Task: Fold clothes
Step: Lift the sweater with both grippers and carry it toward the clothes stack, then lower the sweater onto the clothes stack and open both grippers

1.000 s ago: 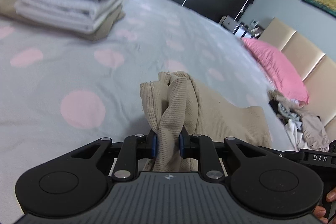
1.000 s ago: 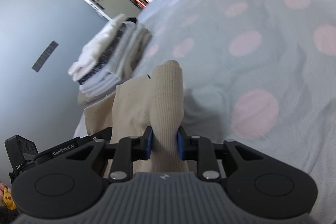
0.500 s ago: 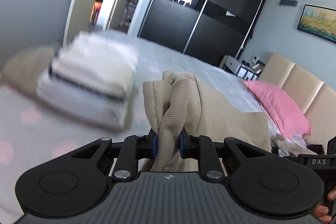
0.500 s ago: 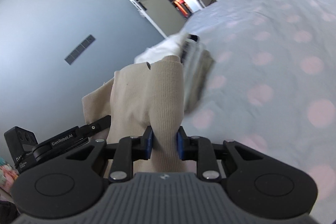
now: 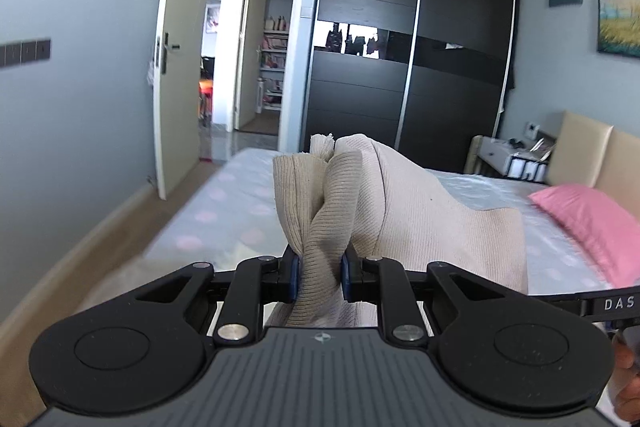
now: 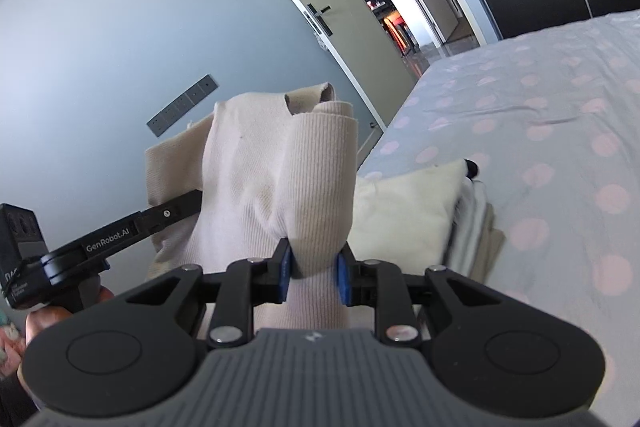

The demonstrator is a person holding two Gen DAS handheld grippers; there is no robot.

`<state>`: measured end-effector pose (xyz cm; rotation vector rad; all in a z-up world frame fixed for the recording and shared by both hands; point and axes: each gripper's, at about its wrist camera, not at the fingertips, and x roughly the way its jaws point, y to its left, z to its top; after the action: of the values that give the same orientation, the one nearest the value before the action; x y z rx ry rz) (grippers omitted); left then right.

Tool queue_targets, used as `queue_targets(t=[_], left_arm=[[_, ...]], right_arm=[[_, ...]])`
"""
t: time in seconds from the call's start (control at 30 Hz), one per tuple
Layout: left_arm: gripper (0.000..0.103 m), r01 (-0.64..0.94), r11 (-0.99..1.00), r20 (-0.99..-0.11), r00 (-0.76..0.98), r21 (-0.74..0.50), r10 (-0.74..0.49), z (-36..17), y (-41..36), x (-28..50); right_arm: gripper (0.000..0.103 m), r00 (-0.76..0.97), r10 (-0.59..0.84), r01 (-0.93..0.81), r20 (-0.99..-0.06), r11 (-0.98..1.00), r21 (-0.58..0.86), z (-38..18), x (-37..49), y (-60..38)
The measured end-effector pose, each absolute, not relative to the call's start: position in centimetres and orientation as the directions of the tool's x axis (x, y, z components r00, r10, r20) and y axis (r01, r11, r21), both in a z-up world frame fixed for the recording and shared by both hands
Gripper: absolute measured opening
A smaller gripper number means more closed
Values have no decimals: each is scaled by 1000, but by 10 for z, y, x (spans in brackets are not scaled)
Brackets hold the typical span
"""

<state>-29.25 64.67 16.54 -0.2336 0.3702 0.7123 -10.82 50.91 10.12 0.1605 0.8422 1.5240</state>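
A folded beige ribbed garment (image 5: 400,211) is held up in the air between both grippers. My left gripper (image 5: 319,277) is shut on one bunched end of it. My right gripper (image 6: 313,273) is shut on the other end (image 6: 280,179). The left gripper's body (image 6: 100,239) shows at the left of the right wrist view, and part of the right gripper (image 5: 600,303) shows at the right edge of the left wrist view. A stack of folded clothes (image 6: 436,211) lies on the bed just below and ahead of the right gripper.
The bed (image 6: 540,131) has a grey sheet with pink dots. A pink pillow (image 5: 588,219) lies by the beige headboard (image 5: 588,143). A black wardrobe (image 5: 400,67), an open door (image 5: 180,67) and a bedside table (image 5: 508,159) stand beyond the bed.
Both grippers have lifted the beige garment up from the bed and tilted upward. The stack of folded clothes has dropped out of the left wrist view and now sits under the right gripper.
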Motion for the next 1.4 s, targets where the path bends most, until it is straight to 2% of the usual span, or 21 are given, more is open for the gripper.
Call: queue_targets(t=[0.23,0.47,0.63,0.67,0.8,0.93,1.0,1.03,1.07,1.13,1.23,1.33,1.4], left_arm=[[17,-696,716,-435,663,-57,609,132,718,-252],[17,-718,696,-514,605,-21,608,79,768,-216],[18,-742,668,-587,560,-43,584,44,796,-204],[21,-750,660,-598,545,-36,587,41,800,-203],[29,-789,612,-595,520,-59,613,43,808,-212],[30,-806,592,-549,502,-17,668,66,806,-232],[30,-795,607,-538,508,9,673,78,798,-235],[30,-780,626,-534,526,7,662,83,792,-235],[24,-765,644,-529,544,6,651,88,786,-236],[13,-727,686,-532,578,10,619,96,774,-234],[11,-665,734,-561,559,135,610,84,753,-220],[9,-675,729,-609,533,113,587,61,763,-213],[7,-689,717,-627,515,102,584,45,774,-215]], right_arm=[[25,-167,899,-797,-404,118,593,74,-85,587],[26,-128,874,-812,-468,178,555,33,-68,645],[29,-93,842,-812,-531,244,530,5,-59,673],[35,-86,834,-811,-544,258,525,-1,-57,679],[49,-55,831,-795,-554,299,528,-11,-46,686],[49,8,851,-825,-524,302,477,6,-38,682],[43,43,863,-844,-504,301,444,17,-35,679],[40,52,868,-852,-494,297,431,22,-35,678],[34,43,871,-860,-489,281,427,25,-37,678],[31,19,873,-878,-488,248,410,27,-46,677],[31,-12,871,-914,-491,189,358,27,-67,677],[32,-23,862,-946,-507,145,290,24,-91,692],[32,-38,828,-960,-560,126,252,18,-104,711]])
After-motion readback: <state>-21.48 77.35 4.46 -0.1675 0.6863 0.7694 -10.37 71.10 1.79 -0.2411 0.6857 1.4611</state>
